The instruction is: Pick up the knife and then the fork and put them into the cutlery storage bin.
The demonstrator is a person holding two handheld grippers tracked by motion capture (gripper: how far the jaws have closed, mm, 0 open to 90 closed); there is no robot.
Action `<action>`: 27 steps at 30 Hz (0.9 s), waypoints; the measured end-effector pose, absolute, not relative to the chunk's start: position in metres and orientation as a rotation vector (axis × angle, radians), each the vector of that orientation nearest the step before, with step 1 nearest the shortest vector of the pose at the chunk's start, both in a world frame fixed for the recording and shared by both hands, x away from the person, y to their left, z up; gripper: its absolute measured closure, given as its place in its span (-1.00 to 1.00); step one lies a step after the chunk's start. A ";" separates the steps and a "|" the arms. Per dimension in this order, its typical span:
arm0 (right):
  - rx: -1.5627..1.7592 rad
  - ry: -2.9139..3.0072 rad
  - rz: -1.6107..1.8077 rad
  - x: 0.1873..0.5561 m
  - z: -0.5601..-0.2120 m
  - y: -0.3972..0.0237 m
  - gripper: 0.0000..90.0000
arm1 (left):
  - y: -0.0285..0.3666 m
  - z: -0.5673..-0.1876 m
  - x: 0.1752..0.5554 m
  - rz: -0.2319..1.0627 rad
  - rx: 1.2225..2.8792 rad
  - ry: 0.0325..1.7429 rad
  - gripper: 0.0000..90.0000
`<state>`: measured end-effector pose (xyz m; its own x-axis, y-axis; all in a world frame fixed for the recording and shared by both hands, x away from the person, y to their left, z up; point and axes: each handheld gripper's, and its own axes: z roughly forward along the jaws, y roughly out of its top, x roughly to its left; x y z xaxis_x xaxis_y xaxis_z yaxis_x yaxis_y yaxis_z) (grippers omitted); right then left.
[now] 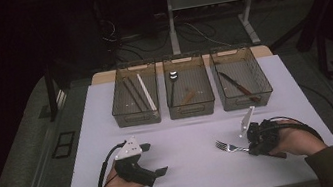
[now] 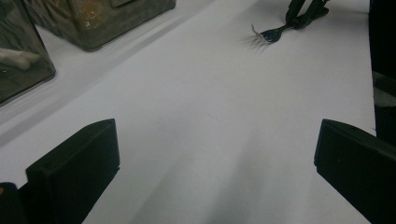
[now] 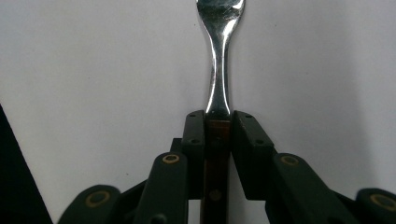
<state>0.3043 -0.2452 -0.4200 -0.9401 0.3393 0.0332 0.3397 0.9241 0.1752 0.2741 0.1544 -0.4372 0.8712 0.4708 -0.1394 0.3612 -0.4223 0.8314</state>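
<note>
A fork point(image 1: 226, 146) with a wooden handle lies low over the white table point(image 1: 193, 180), tines pointing left. My right gripper point(image 1: 250, 149) is shut on its handle. In the right gripper view the two pads point(image 3: 247, 135) press both sides of the brown handle, and the fork's metal neck point(image 3: 219, 70) runs straight ahead from my right gripper point(image 3: 218, 122). My left gripper point(image 1: 154, 159) rests at the front left of the table, open with nothing between its jaws. The left gripper view shows my left gripper point(image 2: 212, 158) spread wide over bare table, with the fork point(image 2: 271, 33) and right gripper point(image 2: 303, 14) far off.
Three see-through bins stand in a row at the back of the table. The left bin point(image 1: 138, 116) holds chopsticks, the middle bin point(image 1: 192, 108) a spoon, the right bin point(image 1: 246, 99) a knife. A wide stretch of table lies between the two grippers.
</note>
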 end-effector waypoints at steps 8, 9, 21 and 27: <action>-0.561 -3.057 -0.194 0.310 -0.419 -0.238 0.72 | 0.155 -0.437 0.274 0.142 2.054 0.602 -1.00; -0.584 -3.047 -0.212 0.310 -0.419 -0.240 0.72 | 0.155 -0.437 0.274 0.142 2.053 0.603 -1.00; -0.716 -3.030 -0.572 0.316 -0.405 -0.260 0.72 | 0.154 -0.436 0.273 0.141 2.052 0.600 -1.00; -0.831 -2.985 -0.734 0.319 -0.401 -0.274 0.72 | 0.154 -0.437 0.274 0.139 2.053 0.601 -1.00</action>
